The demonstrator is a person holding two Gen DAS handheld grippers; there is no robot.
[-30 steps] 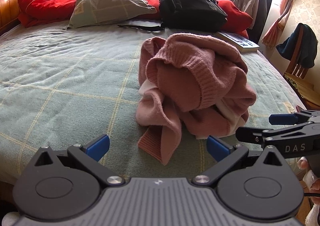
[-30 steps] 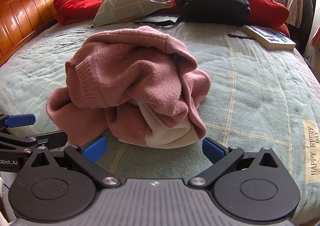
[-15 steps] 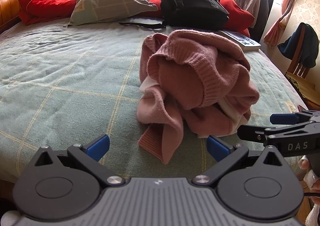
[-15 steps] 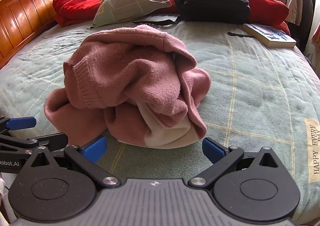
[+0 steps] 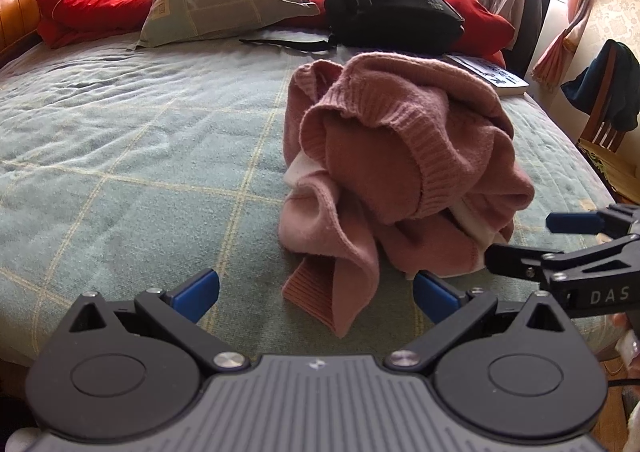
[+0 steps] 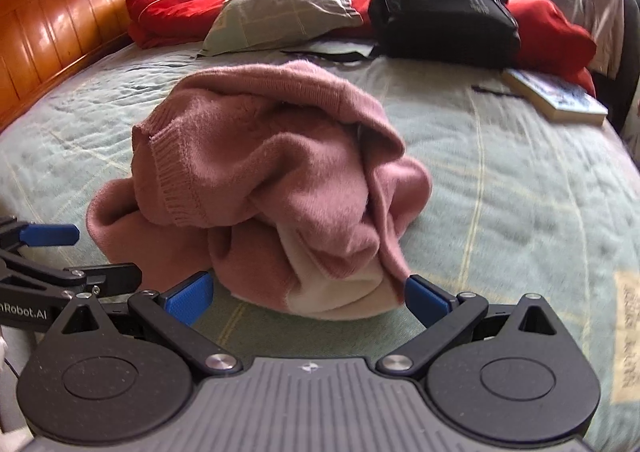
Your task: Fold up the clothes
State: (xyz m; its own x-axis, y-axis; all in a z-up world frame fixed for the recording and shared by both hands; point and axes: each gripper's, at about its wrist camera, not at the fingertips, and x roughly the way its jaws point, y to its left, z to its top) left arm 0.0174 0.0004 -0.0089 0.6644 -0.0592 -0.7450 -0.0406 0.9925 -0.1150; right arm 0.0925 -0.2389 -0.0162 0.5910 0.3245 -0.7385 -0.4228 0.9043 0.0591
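A pink knit sweater lies crumpled in a heap on the green checked bedspread, with a cream lining showing underneath. It also shows in the right wrist view. My left gripper is open and empty, just short of a ribbed cuff hanging toward it. My right gripper is open and empty, its fingertips close to the cream underside of the heap. Each gripper shows at the edge of the other's view: the right gripper and the left gripper.
At the head of the bed lie red cushions, a grey-green pillow and a black backpack. A book lies at the right. A wooden headboard runs along the left. A chair with clothes stands beside the bed.
Both grippers have moved slightly forward toward the sweater, which looks a little larger. Both stay open and the sweater has not moved.
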